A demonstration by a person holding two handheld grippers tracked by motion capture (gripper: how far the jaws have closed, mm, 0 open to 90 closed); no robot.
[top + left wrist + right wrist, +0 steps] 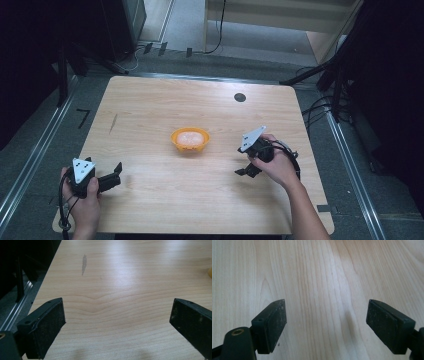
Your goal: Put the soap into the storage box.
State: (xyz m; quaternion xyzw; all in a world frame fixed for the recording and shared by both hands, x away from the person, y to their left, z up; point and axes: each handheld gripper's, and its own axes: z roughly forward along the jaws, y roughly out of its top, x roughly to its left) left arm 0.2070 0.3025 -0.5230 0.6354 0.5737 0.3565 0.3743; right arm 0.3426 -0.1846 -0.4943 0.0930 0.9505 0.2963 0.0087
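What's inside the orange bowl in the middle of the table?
The orange bowl holds a pale pinkish-white mass that covers most of its inside; what it is cannot be told from the high view. The bowl's bottom is covered by it. Both grippers are away from the bowl.

Bowl (190, 139) at centre of surface (150, 205): pale pinkish contents too small and blurred to identify. In the left gripper view a yellow sliver of the bowl (210, 272) is cut off by the right edge. Right gripper (246, 171), right of bowl: body largely hidden under the hand (276, 165); jaw tips too small to separate. Left gripper (116, 175), near-left of bowl: grip hidden in the hand (85, 200). Both forearms cut off by the bottom edge.
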